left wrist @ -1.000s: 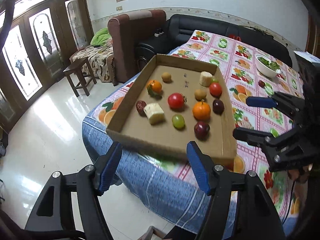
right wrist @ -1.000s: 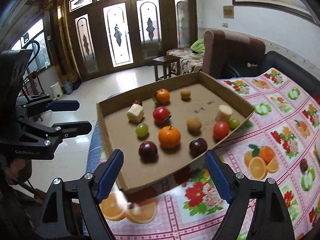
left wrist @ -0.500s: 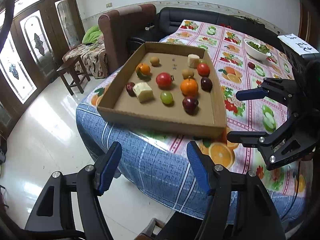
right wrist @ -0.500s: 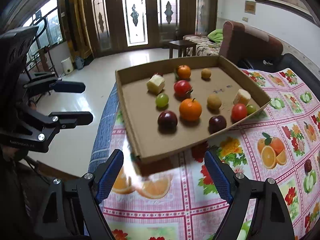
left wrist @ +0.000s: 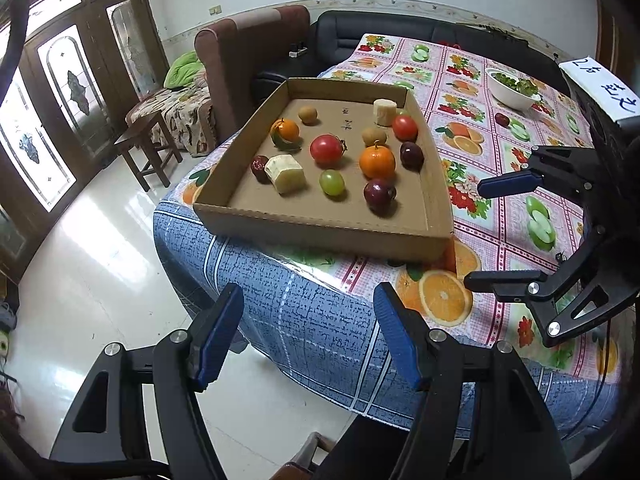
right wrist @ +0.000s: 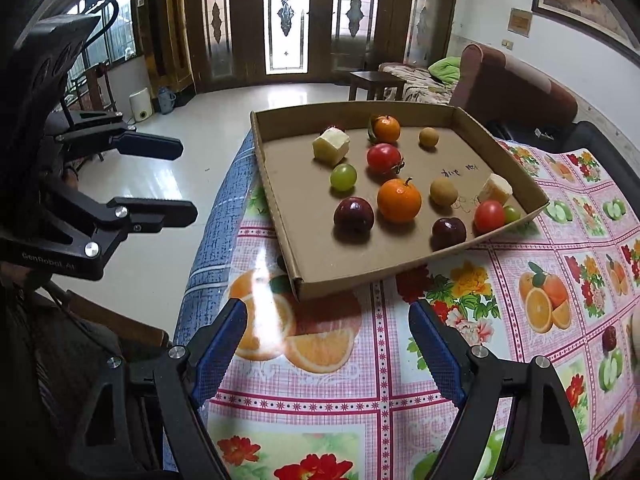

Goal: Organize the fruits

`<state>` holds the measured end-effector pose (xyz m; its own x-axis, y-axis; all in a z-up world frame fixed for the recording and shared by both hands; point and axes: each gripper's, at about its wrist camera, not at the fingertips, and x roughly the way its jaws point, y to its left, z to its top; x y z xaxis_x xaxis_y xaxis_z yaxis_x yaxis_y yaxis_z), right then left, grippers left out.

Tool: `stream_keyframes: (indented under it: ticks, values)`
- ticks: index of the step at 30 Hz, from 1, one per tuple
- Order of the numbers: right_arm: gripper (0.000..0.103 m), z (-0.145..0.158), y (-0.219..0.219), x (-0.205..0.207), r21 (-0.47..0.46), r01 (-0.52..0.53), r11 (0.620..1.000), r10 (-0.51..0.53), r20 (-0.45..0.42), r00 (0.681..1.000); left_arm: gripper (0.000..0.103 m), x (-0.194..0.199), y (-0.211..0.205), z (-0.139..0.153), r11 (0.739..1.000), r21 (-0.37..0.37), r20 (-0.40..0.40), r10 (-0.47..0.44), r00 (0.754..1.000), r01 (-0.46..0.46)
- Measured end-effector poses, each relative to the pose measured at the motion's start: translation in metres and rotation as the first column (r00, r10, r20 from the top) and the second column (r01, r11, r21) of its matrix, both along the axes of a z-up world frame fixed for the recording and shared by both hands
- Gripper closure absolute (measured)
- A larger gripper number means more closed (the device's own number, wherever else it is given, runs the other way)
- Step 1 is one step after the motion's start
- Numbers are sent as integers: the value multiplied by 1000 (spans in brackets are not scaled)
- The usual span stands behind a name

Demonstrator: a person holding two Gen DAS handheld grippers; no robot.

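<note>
A shallow cardboard tray sits at the table's corner and holds several fruits: oranges, a red tomato, a green grape, dark plums, brown longans and pale cut chunks. My left gripper is open and empty, off the table's edge in front of the tray. My right gripper is open and empty above the tablecloth, short of the tray's near corner. Each gripper shows in the other's view.
A fruit-print tablecloth covers the table over a blue cloth. A white bowl of greens stands at the far right. A brown armchair, black sofa and small wooden stool stand beyond the table on the tiled floor.
Both grippers have drawn back from the tray, which now lies farther off in both views. Both stay open and empty. The fruits have not moved.
</note>
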<state>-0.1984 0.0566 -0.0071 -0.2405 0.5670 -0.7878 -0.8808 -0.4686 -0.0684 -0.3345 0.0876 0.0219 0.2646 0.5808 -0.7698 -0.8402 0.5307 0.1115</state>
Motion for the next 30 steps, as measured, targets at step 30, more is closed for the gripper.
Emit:
stream_keyframes:
  ticks: [30]
  values:
    - [19,-3,11,-5,-20,-25,999,25,13,1000,36,-11,12,3,999,-18,30,41,999,-40]
